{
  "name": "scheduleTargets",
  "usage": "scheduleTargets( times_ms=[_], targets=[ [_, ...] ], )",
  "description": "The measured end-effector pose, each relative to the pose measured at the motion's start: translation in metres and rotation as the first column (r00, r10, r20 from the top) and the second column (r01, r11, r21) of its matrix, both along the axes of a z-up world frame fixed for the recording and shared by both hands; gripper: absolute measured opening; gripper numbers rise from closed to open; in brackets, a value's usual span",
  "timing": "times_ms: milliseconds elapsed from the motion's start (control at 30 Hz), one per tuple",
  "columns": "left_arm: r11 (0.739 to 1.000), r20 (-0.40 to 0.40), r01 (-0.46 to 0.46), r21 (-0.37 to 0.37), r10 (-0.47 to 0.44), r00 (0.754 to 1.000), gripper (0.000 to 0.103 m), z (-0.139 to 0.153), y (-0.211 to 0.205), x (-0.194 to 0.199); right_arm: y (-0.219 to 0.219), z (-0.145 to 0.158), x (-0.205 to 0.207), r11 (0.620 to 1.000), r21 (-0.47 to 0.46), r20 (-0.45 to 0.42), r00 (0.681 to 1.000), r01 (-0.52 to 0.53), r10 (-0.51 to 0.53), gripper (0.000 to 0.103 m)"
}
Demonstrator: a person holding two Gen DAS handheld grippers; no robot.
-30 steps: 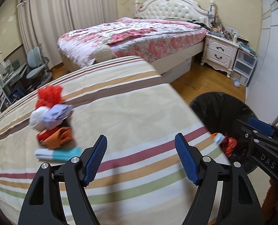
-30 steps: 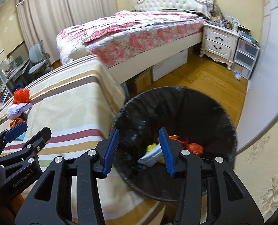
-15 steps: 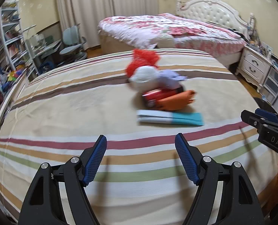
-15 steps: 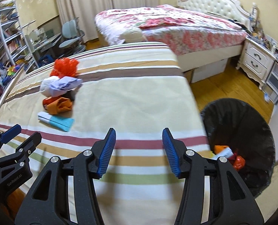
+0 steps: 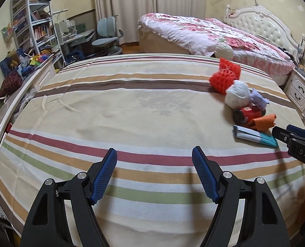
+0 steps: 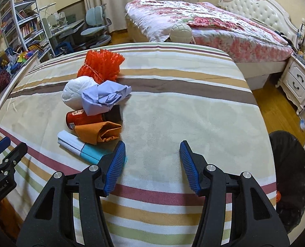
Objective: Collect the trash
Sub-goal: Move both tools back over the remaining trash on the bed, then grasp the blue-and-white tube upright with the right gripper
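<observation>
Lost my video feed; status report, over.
Left gripper and right gripper open, empty. Trash pile on striped bed, blue-white box nearest right gripper. Bin at right; nothing in the way.

The striped bed (image 6: 173, 107) has a little pile of trash on it: red mesh netting (image 6: 102, 64), a white wad (image 6: 78, 91), lilac crumpled paper (image 6: 105, 98), a red can (image 6: 82, 118), an orange wrapper (image 6: 100, 131) and a blue-white box (image 6: 80, 147), all bunched together touching.
</observation>
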State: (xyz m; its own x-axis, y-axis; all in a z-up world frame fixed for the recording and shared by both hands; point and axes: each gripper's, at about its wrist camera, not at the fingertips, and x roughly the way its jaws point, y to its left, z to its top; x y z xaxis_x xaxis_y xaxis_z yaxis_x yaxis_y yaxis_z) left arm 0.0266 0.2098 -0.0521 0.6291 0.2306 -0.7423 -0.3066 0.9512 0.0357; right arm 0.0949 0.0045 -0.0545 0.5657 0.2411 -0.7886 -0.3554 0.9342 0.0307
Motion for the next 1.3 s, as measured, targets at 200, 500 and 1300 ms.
scheduleTargets(
  times_ms=[200,500,1300],
  targets=[
    [1.0,0.001,-0.021,-0.019,0.021,1.0,0.073,-0.001,0.012,-0.004,0.007,0.0,-0.023,0.999,-0.015,0.002,0.999,-0.034,0.035,0.061],
    [0.999,0.006,-0.027,-0.019,0.027,1.0,0.073,-0.002,0.016,-0.009,0.004,0.0,-0.046,0.999,-0.014,0.009,0.999,-0.039,0.039,0.062],
    [1.0,0.026,-0.009,-0.029,0.01,1.0,0.073,0.001,0.013,-0.021,0.002,0.002,-0.096,0.997,-0.041,0.016,0.997,-0.071,0.072,0.019]
  ],
)
